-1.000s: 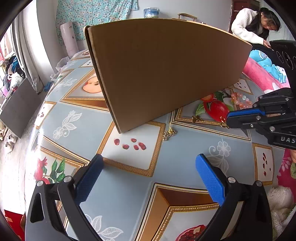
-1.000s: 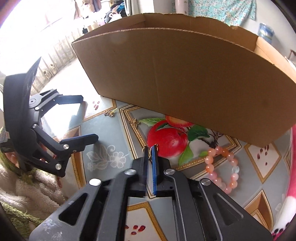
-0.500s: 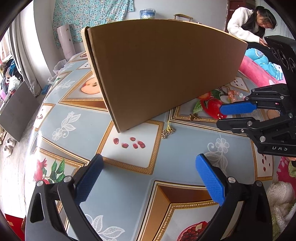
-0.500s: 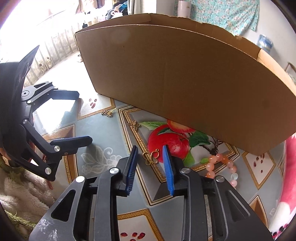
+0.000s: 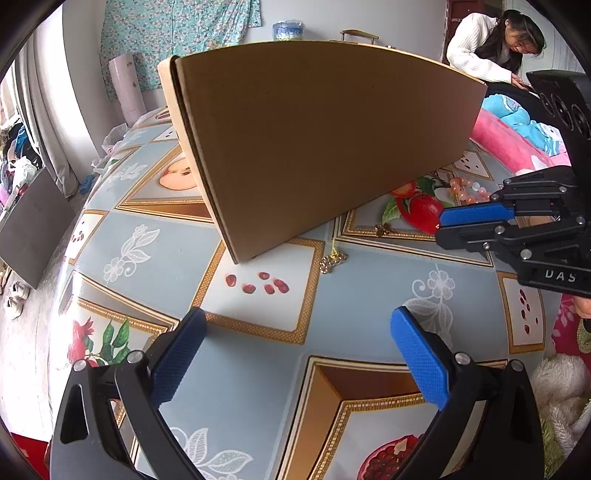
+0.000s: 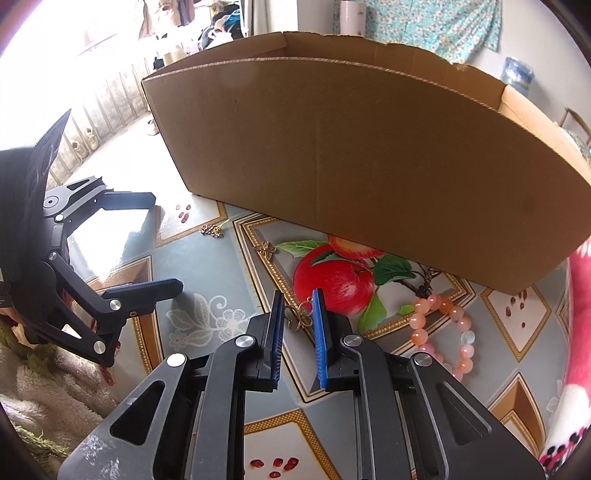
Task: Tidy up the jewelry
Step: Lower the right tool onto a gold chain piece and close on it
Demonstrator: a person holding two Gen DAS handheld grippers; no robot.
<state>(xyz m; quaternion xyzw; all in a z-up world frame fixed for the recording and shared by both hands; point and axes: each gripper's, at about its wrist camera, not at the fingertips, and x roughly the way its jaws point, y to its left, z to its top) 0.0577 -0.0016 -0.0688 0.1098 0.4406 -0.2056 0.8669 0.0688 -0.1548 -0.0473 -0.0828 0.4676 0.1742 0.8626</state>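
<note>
**R claw straddling gold charm, not gripped yet**

R gripper [image 6: 298,314] pads apart w/ a narrow gap; small gold charm [image 6: 300,316] sits right between the tips, lying flat on the tablecloth [image 6: 207,280]. Can't tell if the pads touch it, looks like not clamped. Charm's long axis runs roughly along the fingers, pointing toward the box, so closing across it should catch the narrow side. Judgement: next is squeeze, lift, carry over the near wall of the cardboard box [image 6: 351,147], which stands directly ahead, open top.

L gripper [image 5: 295,354] wide open, empty, hovering over the cloth. Nearest piece to it: gold chain pendant [image 5: 332,260] ahead, near the box corner. Another small gold butterfly charm [image 6: 266,248] lies between the two pieces, nearer R. Pink bead bracelet [image 6: 443,332] to R's right, near the box wall, R arm closer.

Surface: glossy fruit-print cloth, flat thin pieces may slip on pinch. Room: floral curtain [image 5: 177,33] behind, woman in white sweater [image 5: 491,48] far right, pink bedding [image 5: 509,147].
</note>
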